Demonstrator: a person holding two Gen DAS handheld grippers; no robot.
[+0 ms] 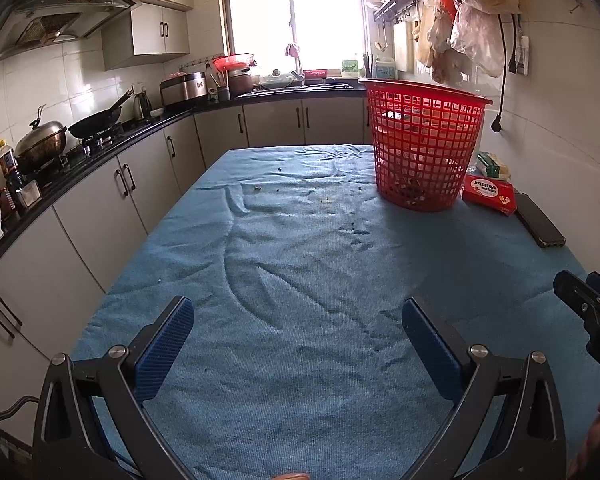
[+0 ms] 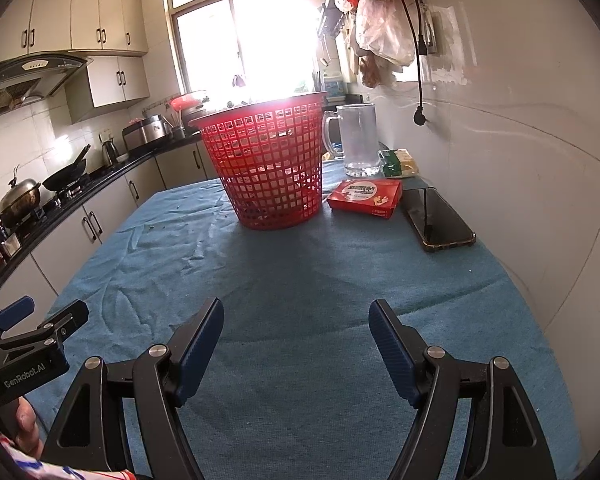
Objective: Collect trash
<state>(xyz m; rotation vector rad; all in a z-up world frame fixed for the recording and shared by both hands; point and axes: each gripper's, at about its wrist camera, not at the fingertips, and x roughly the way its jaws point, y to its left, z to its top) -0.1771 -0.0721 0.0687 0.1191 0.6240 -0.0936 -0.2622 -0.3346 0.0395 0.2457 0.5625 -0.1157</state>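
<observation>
Your red basket (image 2: pixel 272 168) stands at the far right of the blue cloth (image 1: pixel 300 280), with scraps showing through its mesh at the bottom. Only crumbs (image 1: pixel 256 189) remain scattered left of it, so collecting looks nearly done (or between picks). Your left gripper (image 1: pixel 298 344) and right gripper (image 2: pixel 296 344) both hang wide and empty over bare cloth. Next, reach forward and pinch low. Mind the red box (image 2: pixel 365 197), phone (image 2: pixel 440 220) and glass mug (image 2: pixel 356 140) beside the basket.
</observation>
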